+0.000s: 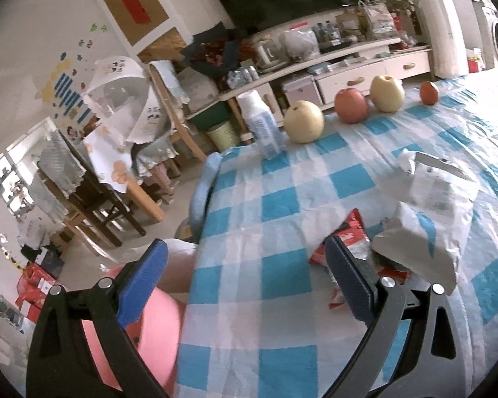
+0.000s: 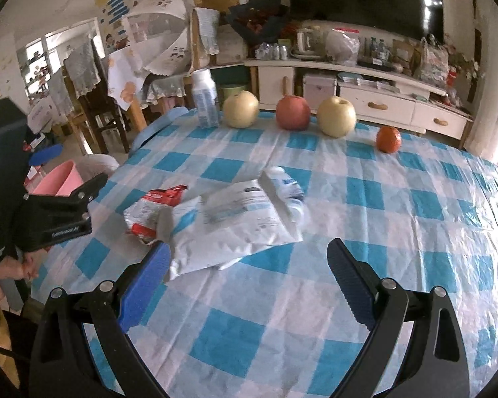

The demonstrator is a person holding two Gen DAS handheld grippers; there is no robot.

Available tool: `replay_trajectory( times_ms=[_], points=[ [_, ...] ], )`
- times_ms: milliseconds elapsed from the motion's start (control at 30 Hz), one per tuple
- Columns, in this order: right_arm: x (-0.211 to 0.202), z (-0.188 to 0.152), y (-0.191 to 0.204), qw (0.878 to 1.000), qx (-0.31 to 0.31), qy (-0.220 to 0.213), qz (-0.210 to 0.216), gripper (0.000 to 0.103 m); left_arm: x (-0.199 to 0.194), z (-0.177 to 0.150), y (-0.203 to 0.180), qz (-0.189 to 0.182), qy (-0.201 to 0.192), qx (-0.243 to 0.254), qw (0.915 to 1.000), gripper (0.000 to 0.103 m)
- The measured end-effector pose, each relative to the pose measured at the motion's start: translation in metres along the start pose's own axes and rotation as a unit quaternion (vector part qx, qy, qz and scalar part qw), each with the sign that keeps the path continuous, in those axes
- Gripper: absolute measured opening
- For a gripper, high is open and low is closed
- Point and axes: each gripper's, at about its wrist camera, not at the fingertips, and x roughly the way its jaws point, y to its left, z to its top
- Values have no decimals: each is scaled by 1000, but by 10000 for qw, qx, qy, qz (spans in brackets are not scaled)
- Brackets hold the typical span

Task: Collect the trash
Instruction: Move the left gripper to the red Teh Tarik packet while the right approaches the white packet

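Both jaws gape empty: the left hand-held gripper beside the red wrapper, the right hand-held gripper near the white pouch. Both lie on the checked worktop.

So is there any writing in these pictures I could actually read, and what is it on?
None can be read.
White mailer bag: printed label, too blurred.
Red snack wrapper: white marks, illegible.
Upright white bottle: blue label, too small.
Bottle lying on its side: blue print, blurred.
Left gripper body: a pale embossed word, not clear enough to quote.
Wall posters: red characters, unreadable.
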Motion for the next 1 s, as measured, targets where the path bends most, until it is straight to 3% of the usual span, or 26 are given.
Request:
replay_trajectory(
  times_ms=[233, 500, 667, 900, 1000],
  points=[
    [6, 2, -22, 9997, 176, 123, -94, 94, 2, -2, -13, -320, 56, 64, 9994, 96],
    [26, 2, -38, 9987, 244, 451, -79, 94, 8, -3, -25, -1291, 245, -101, 9913, 96],
    [43, 0, -40, 9963, 385, 723, 274, 94, 21, -7, -35, -1835, 524, -225, 9814, 96],
    [57, -2, -33, 9864, 807, 1048, 977, 94, 48, -12, -29, -2015, 942, -717, 9723, 96],
    [66, -4, -29, 9801, 998, 1236, 1188, 94, 65, -13, -19, -2199, 1188, -1265, 9600, 96]
  ],
)
